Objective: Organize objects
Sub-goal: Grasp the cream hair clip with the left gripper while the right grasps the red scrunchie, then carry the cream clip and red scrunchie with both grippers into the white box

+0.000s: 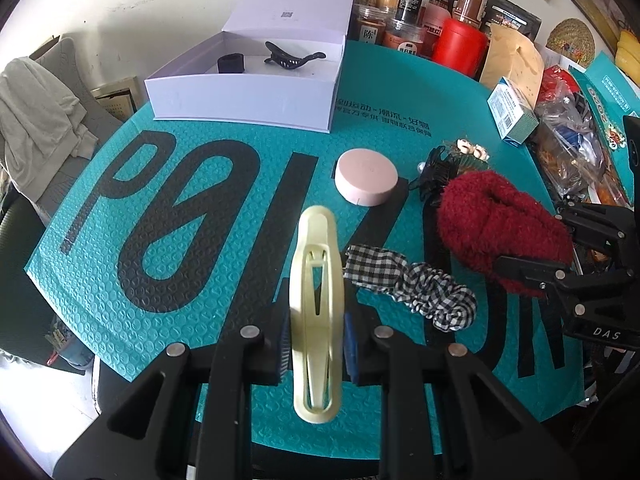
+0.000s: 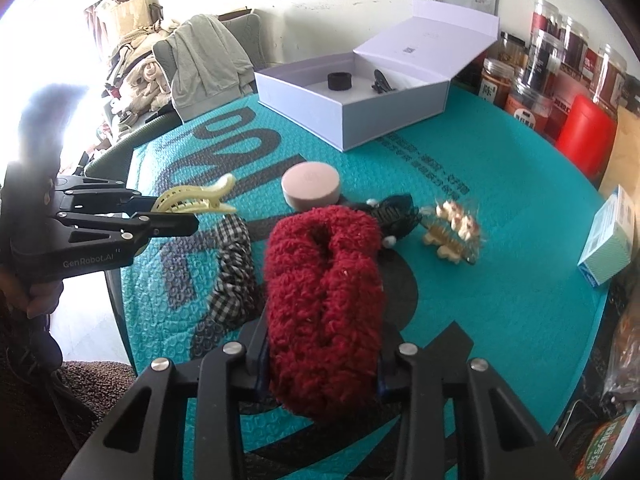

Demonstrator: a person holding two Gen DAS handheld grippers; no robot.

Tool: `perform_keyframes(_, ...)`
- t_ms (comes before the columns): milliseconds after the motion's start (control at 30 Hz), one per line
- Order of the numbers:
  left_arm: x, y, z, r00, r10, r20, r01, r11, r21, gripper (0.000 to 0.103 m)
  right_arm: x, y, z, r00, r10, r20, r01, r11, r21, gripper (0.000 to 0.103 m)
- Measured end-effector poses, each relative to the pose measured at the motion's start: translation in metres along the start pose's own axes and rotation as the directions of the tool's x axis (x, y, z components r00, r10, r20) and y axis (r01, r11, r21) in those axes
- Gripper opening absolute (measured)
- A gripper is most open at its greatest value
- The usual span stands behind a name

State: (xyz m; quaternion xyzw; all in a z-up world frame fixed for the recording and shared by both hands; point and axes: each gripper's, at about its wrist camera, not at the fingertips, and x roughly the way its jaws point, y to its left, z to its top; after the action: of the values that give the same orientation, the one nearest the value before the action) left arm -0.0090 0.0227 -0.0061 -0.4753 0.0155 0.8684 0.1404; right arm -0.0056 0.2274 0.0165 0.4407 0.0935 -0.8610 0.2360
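Observation:
My left gripper is shut on a cream hair clip and holds it above the teal mat; it also shows in the right wrist view. My right gripper is shut on a fluffy red scrunchie, also seen in the left wrist view. A checked scrunchie, a pink round case, a black claw clip and a flowered clip lie on the mat. An open white box at the back holds a black hair clip and a black band.
Jars and a red canister line the back right. A paper bag, a small carton and packets crowd the right edge. A chair with clothes stands left of the table.

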Motion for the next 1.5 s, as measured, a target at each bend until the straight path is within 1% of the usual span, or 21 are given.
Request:
perform_keyframes(300,-0.017,0.002,0.008,0.999,0.008,0.034,-0.008,1.0,-0.013,0.02,-0.012,0.005,0.012,1.0,-0.001,0.029,0.002,0.999,-0.038,0.037)
perform_keyframes(733,-0.046,0.002,0.033,0.992,0.062,0.109,-0.061,0.998,-0.011,0.02,-0.021,0.011,0.028,0.998,0.004,0.057,0.001,0.997,-0.081,0.037)
perform_keyframes(833,-0.05,0.003,0.039,0.99,0.077,0.114,-0.076,0.997,-0.014,0.02,-0.023,0.01,0.037,0.998,0.0,0.066,0.006,0.996,-0.092,0.037)
perform_keyframes(1000,-0.055,0.008,0.048,0.989,0.082,0.12,-0.08,0.997,-0.022,0.02,-0.024,0.009,0.053,0.997,0.003,0.081,0.006,0.994,-0.109,0.037)
perform_keyframes(1233,-0.061,0.018,0.068,0.984,0.117,0.138,-0.115,0.993,-0.024,0.02,-0.021,0.009,0.075,0.994,0.018,0.105,-0.004,0.991,-0.13,0.037)
perform_keyframes(1367,-0.06,0.027,0.081,0.984,0.11,0.14,-0.106,0.994,-0.034,0.02,-0.015,0.008,0.089,0.994,0.024,0.109,-0.009,0.991,-0.136,0.037)
perform_keyframes(1500,-0.054,0.037,0.095,0.983,0.123,0.137,-0.119,0.992,-0.035,0.02,-0.009,0.006,0.103,0.993,0.032,0.113,-0.015,0.99,-0.142,0.037)
